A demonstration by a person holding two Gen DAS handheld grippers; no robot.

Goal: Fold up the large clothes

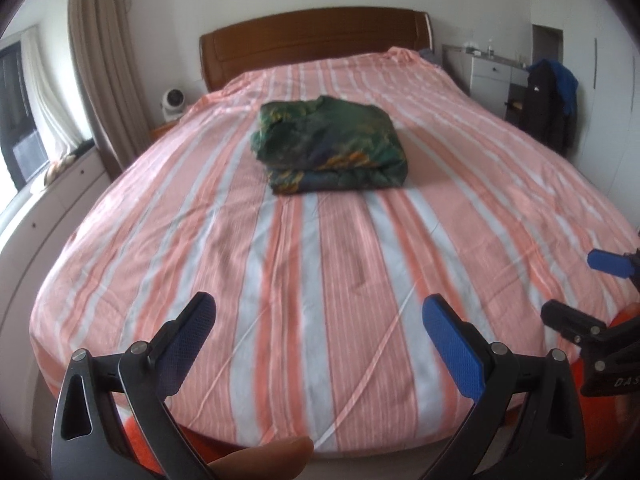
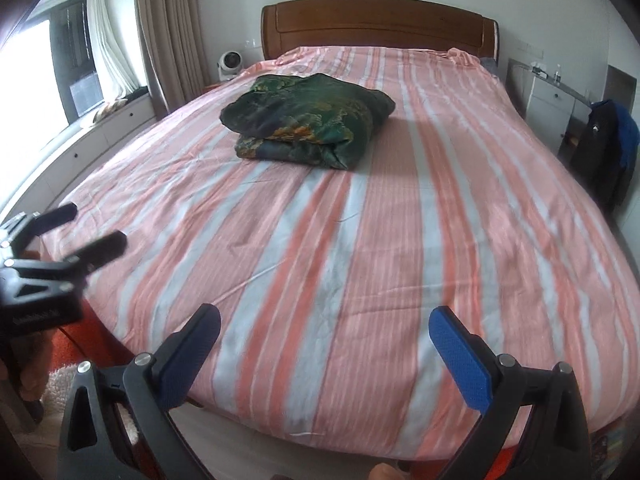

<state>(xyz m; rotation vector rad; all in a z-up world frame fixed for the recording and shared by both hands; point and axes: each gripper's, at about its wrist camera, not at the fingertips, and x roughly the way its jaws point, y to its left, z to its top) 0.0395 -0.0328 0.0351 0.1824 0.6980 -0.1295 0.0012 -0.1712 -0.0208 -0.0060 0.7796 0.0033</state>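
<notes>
both tongs, left tongs (image 1: pixel 320 336) and right tongs (image 2: pixel 324 344), hang wide open and empty at the bed's (image 1: pixel 360 264) foot edge, the folded green garment (image 1: pixel 330 146) lying well ahead mid-bed, long side crosswise, roughly equally near both.

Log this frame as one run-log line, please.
stage: garment folded | garment: compact bundle mid-bed | left gripper: open, empty, at foot | right gripper: open, empty, at foot

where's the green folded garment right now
The green folded garment lies on the striped bed, toward the wooden headboard, far ahead of both open grippers; in the right wrist view it sits left of centre.
</notes>
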